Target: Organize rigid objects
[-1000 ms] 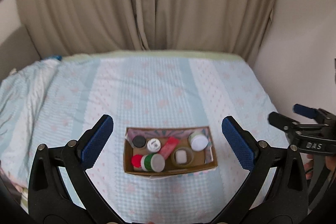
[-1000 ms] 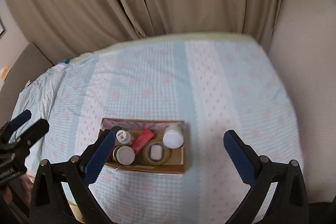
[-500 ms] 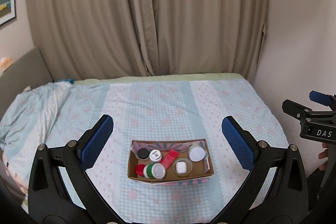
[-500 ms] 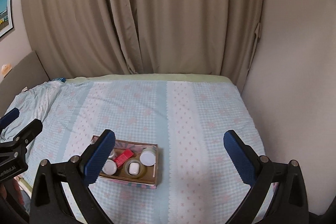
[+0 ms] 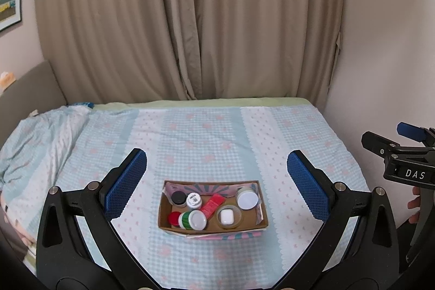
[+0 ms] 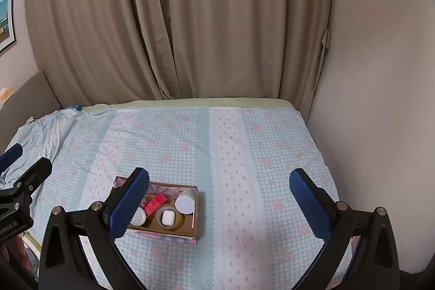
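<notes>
A cardboard box lies on the bed near its front edge. It holds a black-capped jar, a white-capped bottle, a red tube, a red cap, a green-and-white jar, a tape roll with a white earbud case inside it, and a white-lidded jar. My left gripper is open and empty, held above and in front of the box. My right gripper is open and empty; its left finger hides the box's left part.
The bed has a blue gingham sheet with a rumpled blanket at the left. Beige curtains hang behind, a wall borders the right side. The right gripper shows at the left wrist view's right edge.
Both grippers have pulled back and tilted up from the box, so it looks smaller and more curtain shows. Both stay open and empty. The box contents have not moved.
</notes>
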A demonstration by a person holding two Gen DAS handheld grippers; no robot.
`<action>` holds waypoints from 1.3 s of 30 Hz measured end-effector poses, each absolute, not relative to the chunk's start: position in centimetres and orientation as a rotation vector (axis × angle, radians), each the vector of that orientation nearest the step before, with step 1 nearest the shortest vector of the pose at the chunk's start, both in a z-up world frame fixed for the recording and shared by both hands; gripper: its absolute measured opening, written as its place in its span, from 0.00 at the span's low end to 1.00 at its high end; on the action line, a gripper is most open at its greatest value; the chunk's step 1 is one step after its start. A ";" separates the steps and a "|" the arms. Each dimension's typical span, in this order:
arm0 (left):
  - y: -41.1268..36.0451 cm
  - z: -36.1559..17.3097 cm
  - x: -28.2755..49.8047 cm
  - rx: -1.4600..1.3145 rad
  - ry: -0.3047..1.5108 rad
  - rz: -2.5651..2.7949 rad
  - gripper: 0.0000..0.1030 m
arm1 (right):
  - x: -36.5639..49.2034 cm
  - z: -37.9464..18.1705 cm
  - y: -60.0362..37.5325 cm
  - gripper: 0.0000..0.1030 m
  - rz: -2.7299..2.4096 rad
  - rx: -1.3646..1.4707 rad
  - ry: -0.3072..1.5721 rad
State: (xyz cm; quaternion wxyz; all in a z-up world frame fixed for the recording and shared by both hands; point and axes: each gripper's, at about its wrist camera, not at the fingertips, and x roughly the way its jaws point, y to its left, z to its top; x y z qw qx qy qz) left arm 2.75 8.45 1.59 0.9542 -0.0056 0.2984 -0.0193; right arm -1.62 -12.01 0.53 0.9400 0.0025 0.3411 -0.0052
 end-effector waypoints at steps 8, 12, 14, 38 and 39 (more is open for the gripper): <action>8.3 1.9 2.4 -0.007 0.599 -0.025 1.00 | -1.2 0.4 -11.8 1.00 -0.008 0.006 0.690; 8.4 2.0 2.4 -0.014 0.598 -0.014 1.00 | -1.0 0.3 -11.7 1.00 -0.003 0.007 0.690; 8.5 2.1 2.5 -0.014 0.597 -0.009 1.00 | -0.9 0.4 -11.7 1.00 -0.001 0.005 0.688; 8.6 1.9 3.1 -0.005 0.592 0.000 1.00 | -0.7 0.4 -11.4 1.00 0.002 0.004 0.677; 8.6 1.8 3.0 -0.006 0.593 0.001 1.00 | -0.6 0.4 -11.4 1.00 0.002 0.003 0.677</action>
